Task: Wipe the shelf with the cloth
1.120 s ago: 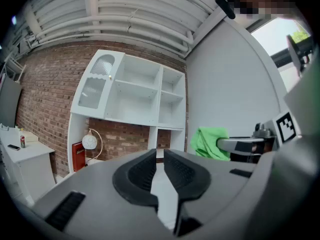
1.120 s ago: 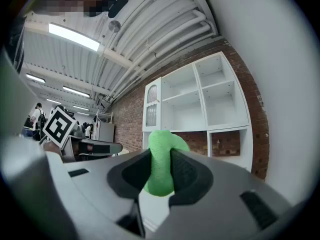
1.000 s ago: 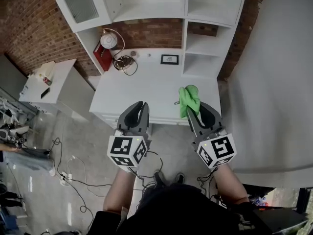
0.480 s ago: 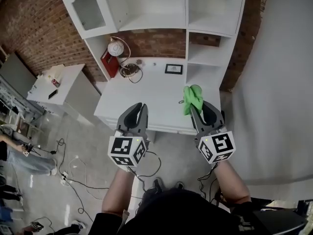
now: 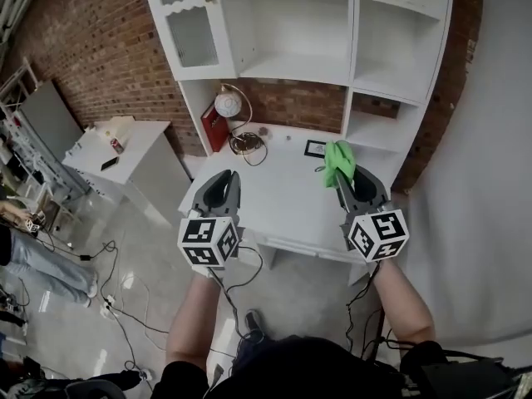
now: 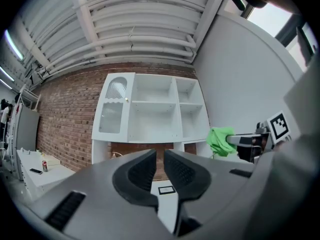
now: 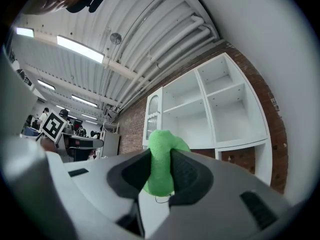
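One green cloth point(image 5: 337, 158) is bunched between the jaws of the right tongs point(image 5: 342, 175), which are clenched on it, with a tuft sticking out past the tips. The tongs hold the cloth up over the far right part of a white surface point(image 5: 274, 206). The left tongs point(image 5: 223, 177) sit level with the right ones and well apart from them; their jaws are drawn almost together, with only a slit between and nothing in it. Ahead of both tongs a white shelf unit point(image 5: 291, 23) rises against a brick wall point(image 5: 100, 48). Just beyond the cloth stands a small framed picture point(image 5: 315, 149). Ahead of the left tongs are a white globe point(image 5: 226, 105), a red box point(image 5: 214, 127) and a coil of dark cable point(image 5: 247, 144).
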Demonstrator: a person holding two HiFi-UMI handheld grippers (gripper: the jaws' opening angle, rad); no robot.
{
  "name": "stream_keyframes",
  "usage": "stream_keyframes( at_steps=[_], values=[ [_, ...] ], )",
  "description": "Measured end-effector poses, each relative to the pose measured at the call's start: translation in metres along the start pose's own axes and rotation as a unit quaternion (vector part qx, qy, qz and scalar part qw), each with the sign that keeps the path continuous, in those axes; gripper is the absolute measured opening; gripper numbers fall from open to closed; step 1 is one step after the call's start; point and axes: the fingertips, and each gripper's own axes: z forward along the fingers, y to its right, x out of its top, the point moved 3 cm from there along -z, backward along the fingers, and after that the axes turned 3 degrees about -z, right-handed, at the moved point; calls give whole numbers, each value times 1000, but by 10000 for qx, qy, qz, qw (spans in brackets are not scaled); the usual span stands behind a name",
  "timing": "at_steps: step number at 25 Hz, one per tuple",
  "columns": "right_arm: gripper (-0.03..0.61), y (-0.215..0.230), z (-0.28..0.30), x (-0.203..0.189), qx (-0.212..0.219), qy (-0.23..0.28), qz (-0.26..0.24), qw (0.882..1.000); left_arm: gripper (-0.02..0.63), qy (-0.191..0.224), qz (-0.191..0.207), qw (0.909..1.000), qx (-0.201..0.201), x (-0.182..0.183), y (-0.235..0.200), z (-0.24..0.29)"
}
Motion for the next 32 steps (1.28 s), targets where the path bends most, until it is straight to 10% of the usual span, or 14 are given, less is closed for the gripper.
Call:
stream_keyframes(
  at_steps=[18,32],
  values=[
    [96,-73,187,3,-496,-132,-479,9975,46,13,-186,9939,-1086,-8,-159,89],
    [95,-37,259,-12,-528,-90,-289,9981,46,-96,-349,9895,-1403,-25,-182,178]
  ],
)
